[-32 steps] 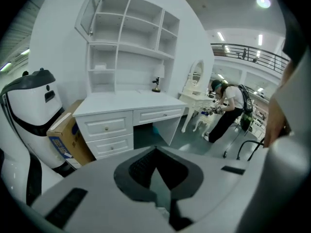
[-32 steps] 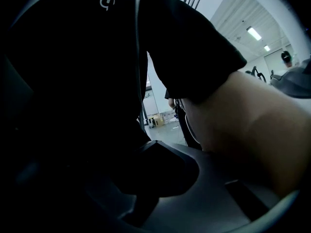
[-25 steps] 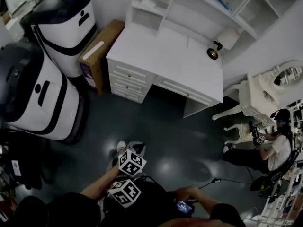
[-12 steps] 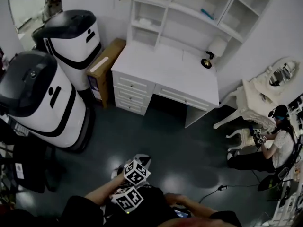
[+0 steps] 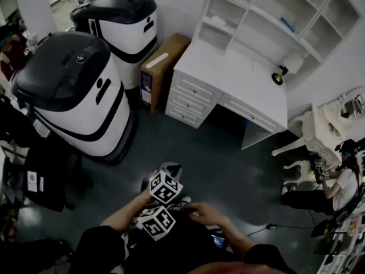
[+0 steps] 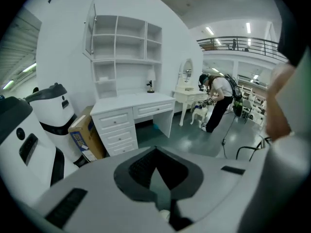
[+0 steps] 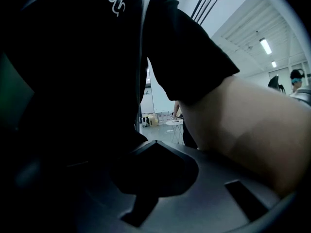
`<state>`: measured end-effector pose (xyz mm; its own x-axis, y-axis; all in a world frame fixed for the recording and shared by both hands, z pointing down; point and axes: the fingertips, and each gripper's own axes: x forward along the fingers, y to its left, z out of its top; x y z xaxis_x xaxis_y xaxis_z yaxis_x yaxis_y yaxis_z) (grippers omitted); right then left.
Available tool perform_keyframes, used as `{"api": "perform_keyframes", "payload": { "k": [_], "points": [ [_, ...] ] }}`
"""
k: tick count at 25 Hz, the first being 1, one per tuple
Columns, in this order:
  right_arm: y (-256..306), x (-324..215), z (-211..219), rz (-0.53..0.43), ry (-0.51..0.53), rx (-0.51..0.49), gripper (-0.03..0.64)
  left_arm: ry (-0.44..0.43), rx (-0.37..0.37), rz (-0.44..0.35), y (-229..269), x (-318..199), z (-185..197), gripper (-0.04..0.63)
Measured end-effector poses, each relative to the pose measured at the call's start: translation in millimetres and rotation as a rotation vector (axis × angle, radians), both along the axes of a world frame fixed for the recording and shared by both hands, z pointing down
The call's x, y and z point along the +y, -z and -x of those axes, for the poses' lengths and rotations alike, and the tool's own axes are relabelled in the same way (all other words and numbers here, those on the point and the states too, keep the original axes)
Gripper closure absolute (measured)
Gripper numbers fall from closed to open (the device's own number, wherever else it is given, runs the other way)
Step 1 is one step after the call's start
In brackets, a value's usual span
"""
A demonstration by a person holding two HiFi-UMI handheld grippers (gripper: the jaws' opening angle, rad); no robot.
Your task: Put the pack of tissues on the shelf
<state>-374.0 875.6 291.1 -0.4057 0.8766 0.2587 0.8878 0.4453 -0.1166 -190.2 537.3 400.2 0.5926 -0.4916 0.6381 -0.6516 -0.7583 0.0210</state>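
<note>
Desk (image 5: 234,79) shifted right; left gripper (image 6: 155,152), right gripper (image 7: 152,144) chest-held

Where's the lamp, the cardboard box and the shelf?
Desk lamp (image 5: 293,64): head view, its white shade.
Cardboard box (image 5: 163,66): head view, its top face.
Shelf (image 6: 127,60): left gripper view, its wide middle board.

Against the far wall, desk (image 5: 239,76). On top of it at the back, shelf (image 5: 268,21); on its right end, lamp (image 5: 280,76). Just left of desk, box (image 5: 162,67) on the floor. Left of box, far machine (image 5: 122,21); before that and further left, near machine (image 5: 71,90). Right of desk, dressing table (image 5: 333,119); before that, person (image 5: 342,184) low by the floor. Left of person, cable (image 5: 268,228) on the floor.
</note>
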Motion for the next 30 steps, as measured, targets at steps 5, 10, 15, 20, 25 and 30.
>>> {"api": "perform_keyframes", "payload": {
  "k": [5, 10, 15, 20, 25, 30],
  "points": [
    [-7, 6, 35, -0.054, 0.017, 0.046, 0.606, -0.040, 0.025, -0.062, 17, 1, 28, 0.585],
    [-11, 1, 51, -0.031, 0.082, 0.088, 0.606, 0.021, 0.022, -0.035, 6, -11, 66, 0.585],
    [-14, -11, 60, -0.024, 0.051, 0.139, 0.606, 0.023, 0.037, -0.024, 4, -20, 69, 0.584],
    [-20, -36, 61, -0.018, -0.038, 0.143, 0.606, -0.091, 0.077, -0.053, 13, -29, 31, 0.584],
    [-19, -48, 52, -0.045, -0.137, 0.140, 0.606, -0.184, 0.093, -0.066, 24, -22, -10, 0.584],
    [-14, -54, 43, -0.041, -0.126, 0.107, 0.606, -0.180, 0.076, -0.086, 27, -28, -10, 0.584]
  ]
}}
